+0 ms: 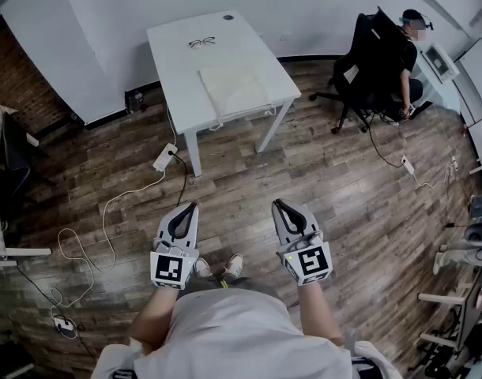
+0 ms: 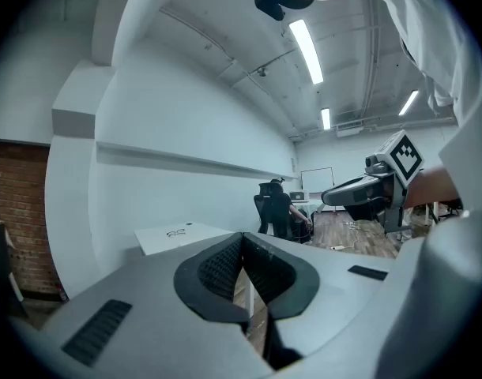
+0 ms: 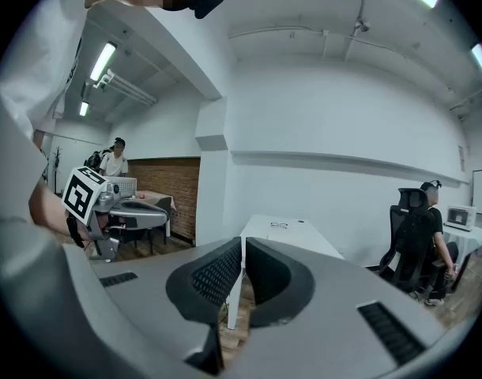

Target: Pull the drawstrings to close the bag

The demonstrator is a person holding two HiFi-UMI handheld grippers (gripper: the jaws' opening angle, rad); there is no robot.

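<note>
A pale cloth bag (image 1: 235,88) lies flat on the white table (image 1: 178,61) far ahead of me; its drawstrings are too small to make out. Both grippers hang over the wooden floor, well short of the table. My left gripper (image 1: 192,206) is shut with nothing between its pads, and its own view shows the jaws (image 2: 242,239) pressed together. My right gripper (image 1: 279,204) is likewise shut and empty (image 3: 243,242). The table top (image 3: 292,231) shows beyond the right jaws, and the table (image 2: 174,235) also appears at the left in the left gripper view.
A pair of glasses (image 1: 201,43) and a small dark disc (image 1: 228,16) lie on the table. A person sits in a black office chair (image 1: 375,54) at the back right. A power strip (image 1: 163,158) and loose cables (image 1: 91,243) run across the floor at the left.
</note>
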